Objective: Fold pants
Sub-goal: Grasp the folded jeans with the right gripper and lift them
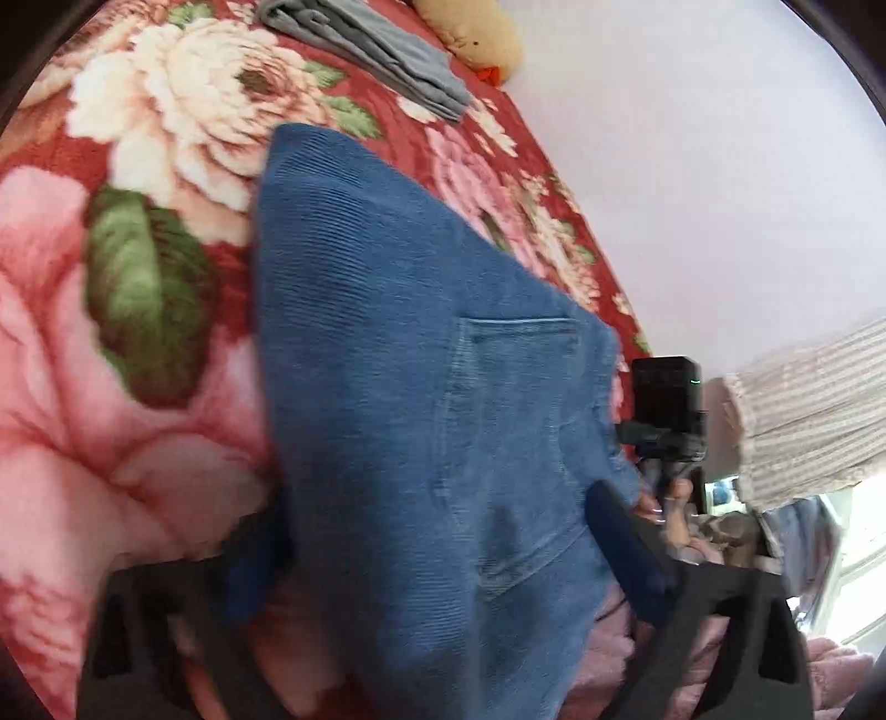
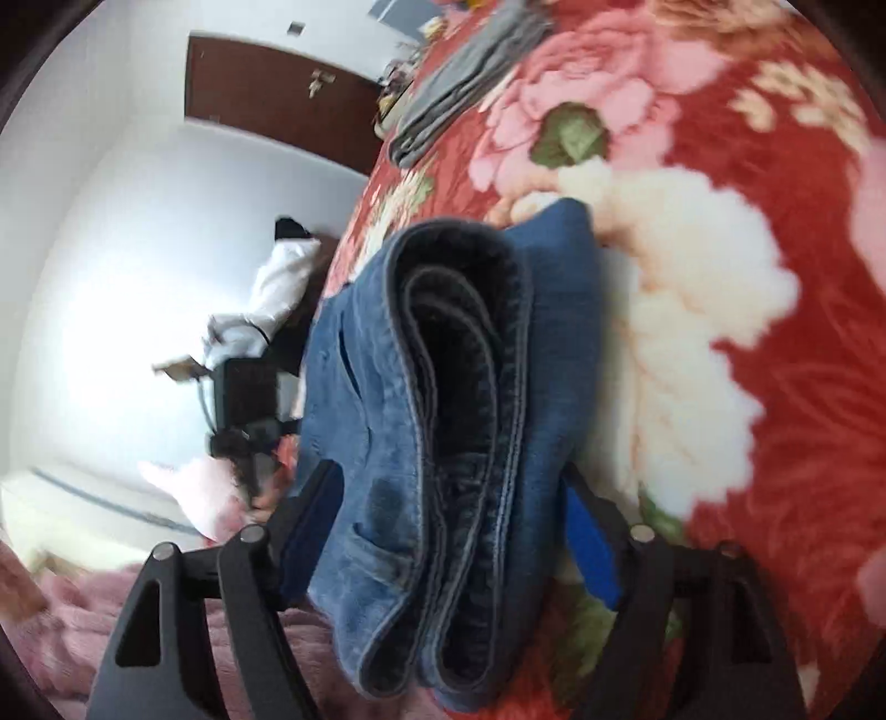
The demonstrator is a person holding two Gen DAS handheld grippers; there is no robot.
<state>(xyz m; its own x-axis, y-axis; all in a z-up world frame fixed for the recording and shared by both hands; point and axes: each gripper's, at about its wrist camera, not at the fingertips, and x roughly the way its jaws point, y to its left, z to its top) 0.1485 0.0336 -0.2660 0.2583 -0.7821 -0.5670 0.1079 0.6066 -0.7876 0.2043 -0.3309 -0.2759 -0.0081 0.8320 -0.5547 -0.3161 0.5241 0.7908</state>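
Folded blue denim pants (image 1: 398, 360) lie on the red floral blanket (image 1: 138, 332), back pocket facing up. My left gripper (image 1: 437, 543) straddles their near end, and both blue pads touch the fabric. In the right wrist view the pants (image 2: 443, 399) show their stacked folded edges. My right gripper (image 2: 448, 526) stands around that end with its pads (image 2: 590, 548) beside the cloth, not squeezing it. The camera body of the right gripper (image 1: 667, 410) shows past the pants, held by a hand with a striped sleeve (image 1: 803, 410).
A folded grey garment (image 1: 376, 55) (image 2: 465, 83) lies farther back on the blanket. A yellow plush toy (image 1: 470, 27) sits by the white wall. Pink bedding (image 2: 194, 493) and a brown door (image 2: 266, 94) lie beyond the bed edge.
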